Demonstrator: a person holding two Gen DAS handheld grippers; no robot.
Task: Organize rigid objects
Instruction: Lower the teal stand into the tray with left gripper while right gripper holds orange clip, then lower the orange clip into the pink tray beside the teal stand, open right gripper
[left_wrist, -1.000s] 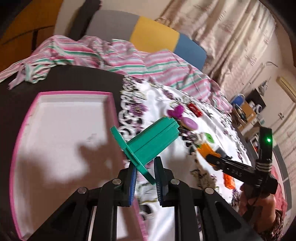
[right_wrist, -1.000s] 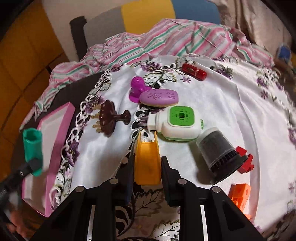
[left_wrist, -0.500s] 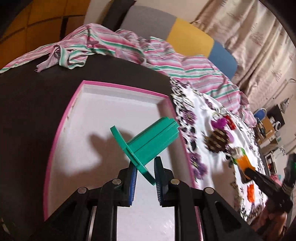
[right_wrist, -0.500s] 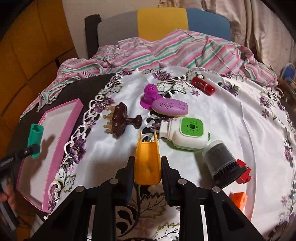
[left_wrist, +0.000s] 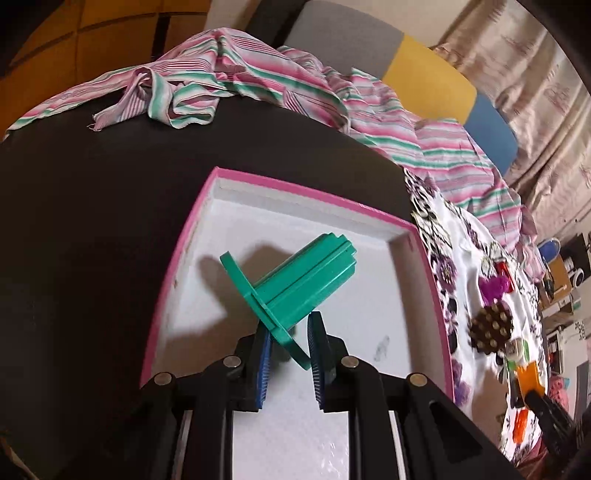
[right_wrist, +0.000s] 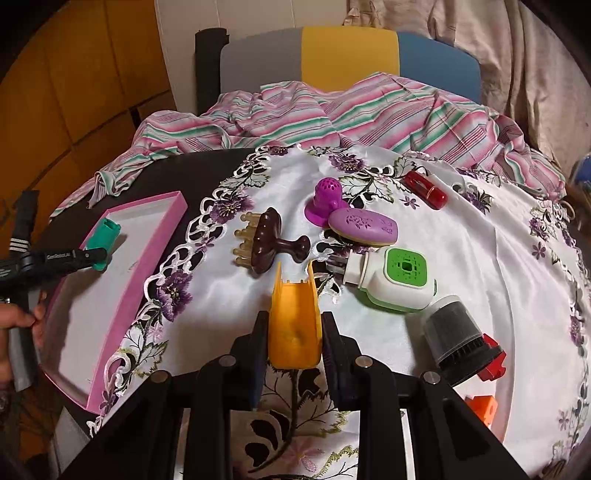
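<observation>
Two grips hold: left gripper (left_wrist: 288, 343), carried from the tablecloth's edge to above the pink tray (left_wrist: 295, 194), is easing open around the green spool's (left_wrist: 295, 284) flange, drop-off likely imminent; right gripper (right_wrist: 293, 354) clamps the orange piece (right_wrist: 293, 325).

The left gripper (left_wrist: 290, 345) is over the pink tray (left_wrist: 295, 192); its jaws are opening, with the flange of the green spool (left_wrist: 295, 284) between them.

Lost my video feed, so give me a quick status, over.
Left gripper over pink tray, jaws opening around green spool. Right gripper shut on yellow piece. Nothing blocking the tray.
</observation>
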